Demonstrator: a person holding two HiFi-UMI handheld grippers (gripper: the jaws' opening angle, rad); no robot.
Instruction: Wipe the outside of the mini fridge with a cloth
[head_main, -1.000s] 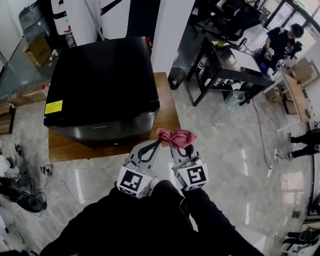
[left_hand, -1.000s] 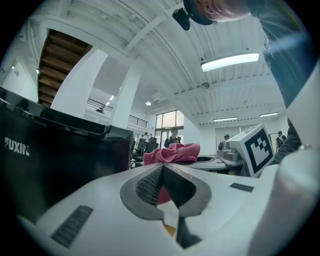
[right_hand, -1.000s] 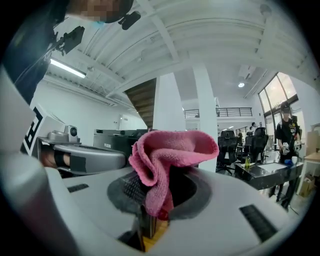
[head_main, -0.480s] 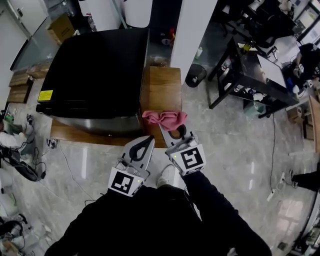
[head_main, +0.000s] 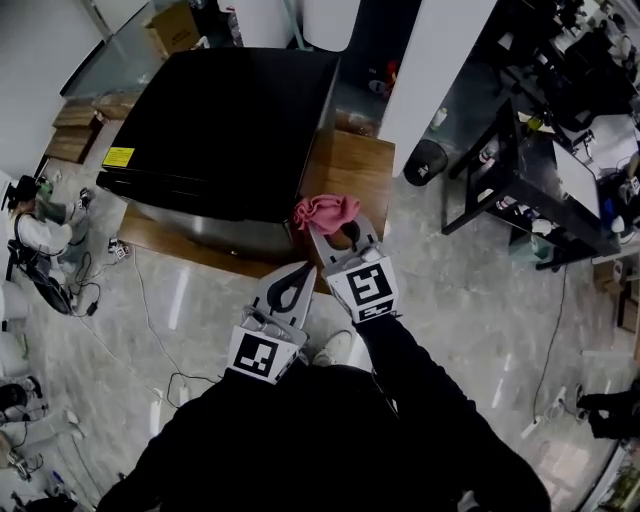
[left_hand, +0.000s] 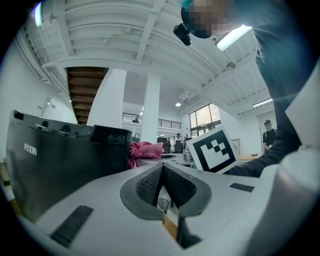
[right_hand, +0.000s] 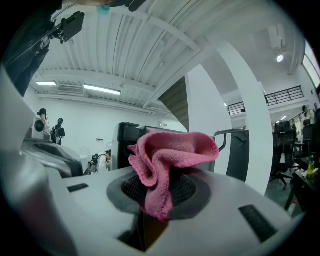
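The black mini fridge (head_main: 225, 125) stands on a low wooden platform (head_main: 352, 170), and it also shows at the left of the left gripper view (left_hand: 55, 165). A crumpled pink cloth (head_main: 324, 211) is pinched in my right gripper (head_main: 338, 232), close to the fridge's front right corner. In the right gripper view the pink cloth (right_hand: 167, 162) bulges out between the shut jaws of that gripper (right_hand: 159, 200). My left gripper (head_main: 297, 278) hangs lower left of it, shut with nothing held; its jaws (left_hand: 162, 182) meet in the left gripper view.
A white pillar (head_main: 430, 60) rises right of the fridge. A black bin (head_main: 427, 160) and a dark desk (head_main: 545, 190) stand to the right. Cables and gear (head_main: 40, 230) lie on the floor at the left. Marble floor (head_main: 470, 310) spreads around the platform.
The view has shifted, so the fridge now sits higher and more to the right. My right gripper with the pink cloth has come nearer the fridge's front right corner. Both grippers stay shut.
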